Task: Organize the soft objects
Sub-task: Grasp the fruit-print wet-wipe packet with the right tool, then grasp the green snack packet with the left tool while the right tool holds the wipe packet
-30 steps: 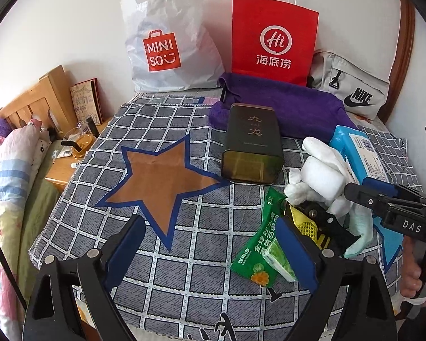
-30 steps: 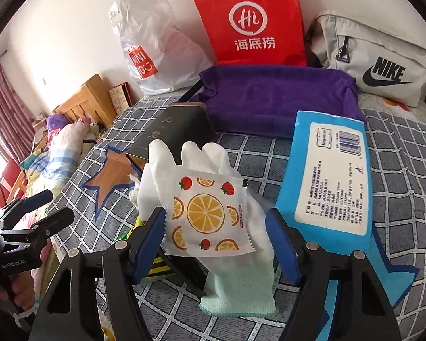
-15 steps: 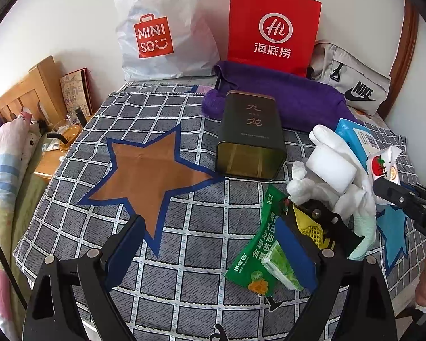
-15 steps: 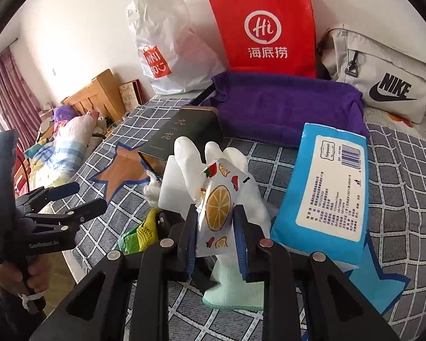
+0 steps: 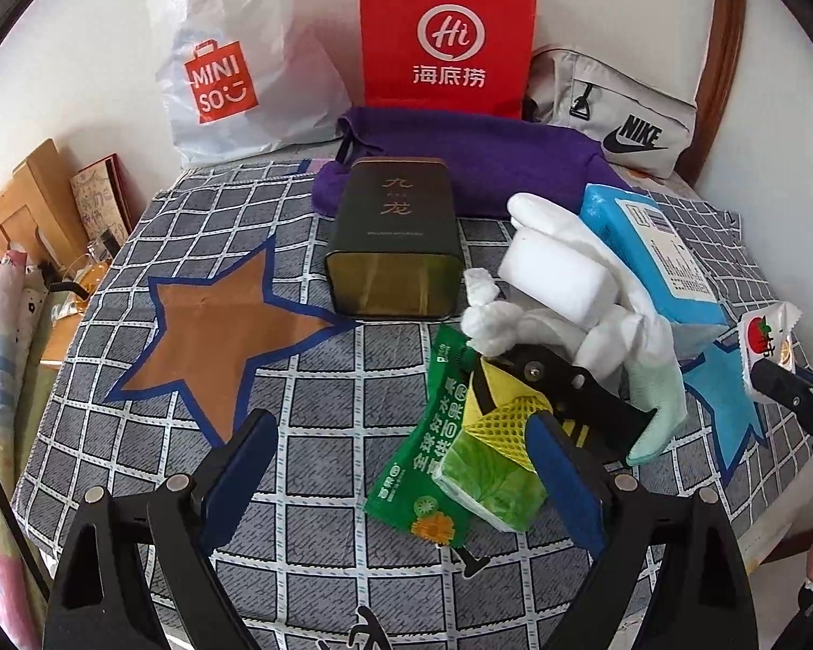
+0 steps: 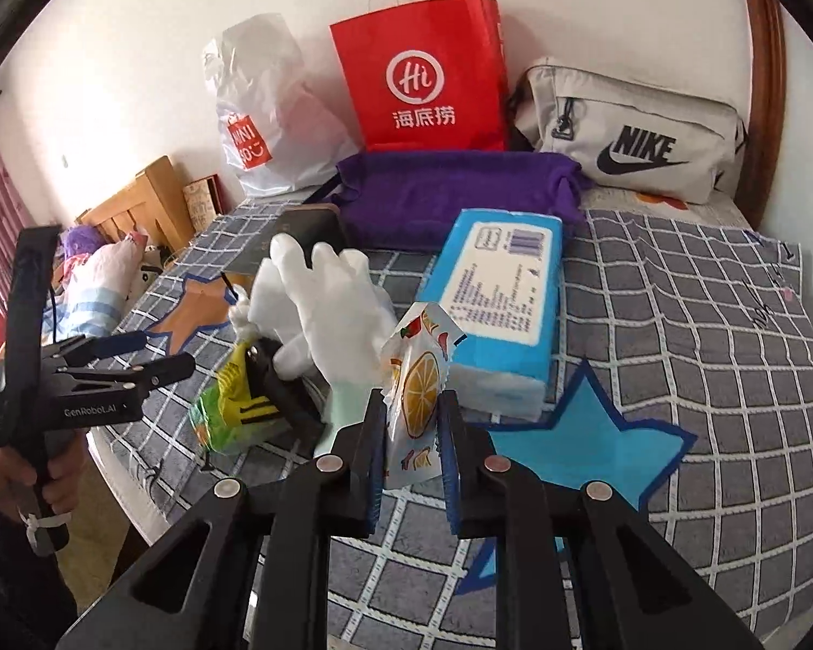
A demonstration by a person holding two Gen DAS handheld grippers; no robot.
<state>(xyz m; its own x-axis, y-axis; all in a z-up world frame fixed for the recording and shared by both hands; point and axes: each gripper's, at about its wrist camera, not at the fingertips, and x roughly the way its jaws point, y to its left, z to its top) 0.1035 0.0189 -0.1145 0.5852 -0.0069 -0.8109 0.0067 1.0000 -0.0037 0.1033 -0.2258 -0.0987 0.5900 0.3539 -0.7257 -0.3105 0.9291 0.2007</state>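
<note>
Blue pads of the right gripper [image 6: 411,422] are pressed together on a small white packet printed with orange slices [image 6: 414,379]; the jaws have just been closing and the packet stands upright between them, lifted clear of the grey checked cloth [image 6: 704,325]. In the left wrist view the same packet shows at the far right edge, apart from the pile.

The left gripper [image 5: 401,466] has its jaws wide apart and nothing between them. It hangs over the cloth, with its right pad [image 5: 561,468] just beside a green snack bag [image 5: 428,449] and a green tissue pack [image 5: 488,482].

The pile lies in the middle of the cloth. A white glove [image 6: 341,314] with a pale green cuff rests on top of a black tool with yellow stripes [image 5: 569,384], and a white foam block [image 5: 558,276] lies against the glove. A yellow mesh piece [image 5: 507,414] is on the tool. Just right of the glove lies a blue tissue pack [image 6: 498,303].

A dark tin box [image 5: 395,244] lies on its side behind the pile. Further back a purple towel [image 6: 450,189] lies folded, and behind it stand a white plastic bag [image 5: 233,65], a red paper bag [image 5: 444,32] and a grey pouch [image 6: 628,141] against the wall.
</note>
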